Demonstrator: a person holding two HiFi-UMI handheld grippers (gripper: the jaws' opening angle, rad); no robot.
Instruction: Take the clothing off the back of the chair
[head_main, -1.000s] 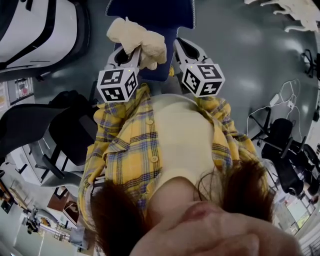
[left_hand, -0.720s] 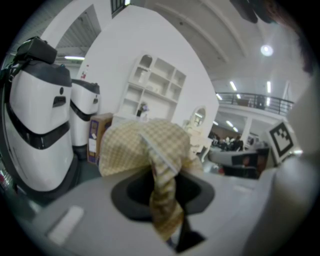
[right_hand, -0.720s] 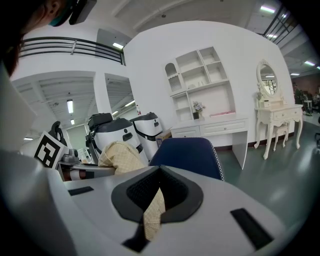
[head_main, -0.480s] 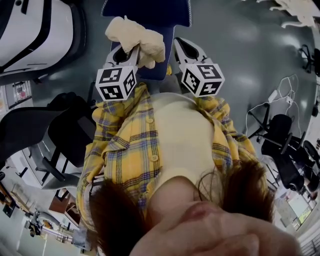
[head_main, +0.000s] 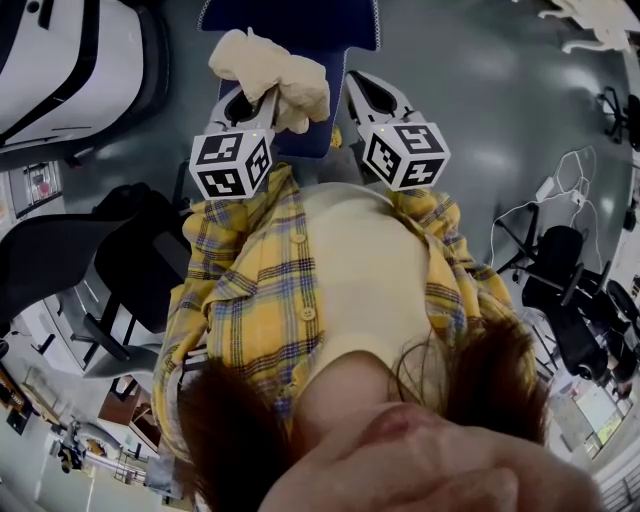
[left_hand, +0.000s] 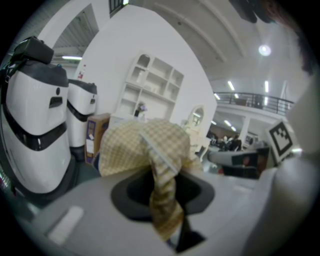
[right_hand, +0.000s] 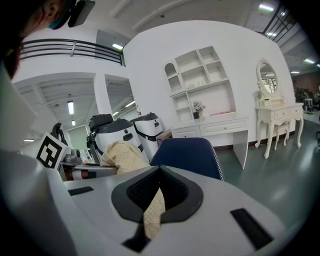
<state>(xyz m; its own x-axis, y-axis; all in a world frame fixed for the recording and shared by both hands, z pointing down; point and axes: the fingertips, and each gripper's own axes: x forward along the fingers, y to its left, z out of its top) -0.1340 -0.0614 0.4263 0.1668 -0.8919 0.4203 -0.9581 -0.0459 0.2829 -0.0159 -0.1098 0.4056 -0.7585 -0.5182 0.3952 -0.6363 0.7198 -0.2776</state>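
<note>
Clothing (head_main: 270, 72) clamped in L tongs (head_main: 260, 105) & R tongs (head_main: 362, 92); blue chair (head_main: 290, 22) behind, white machines (head_main: 70, 60) left.

Left claw (head_main: 255, 105) clamped on clothing (head_main: 272, 68); right claw (head_main: 365, 95) likewise; held side by side.

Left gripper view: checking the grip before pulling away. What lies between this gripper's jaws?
A fold of the cream checked clothing is pinched between the jaws of the left gripper, the rest bunched just beyond. The left gripper view shows it.
</note>
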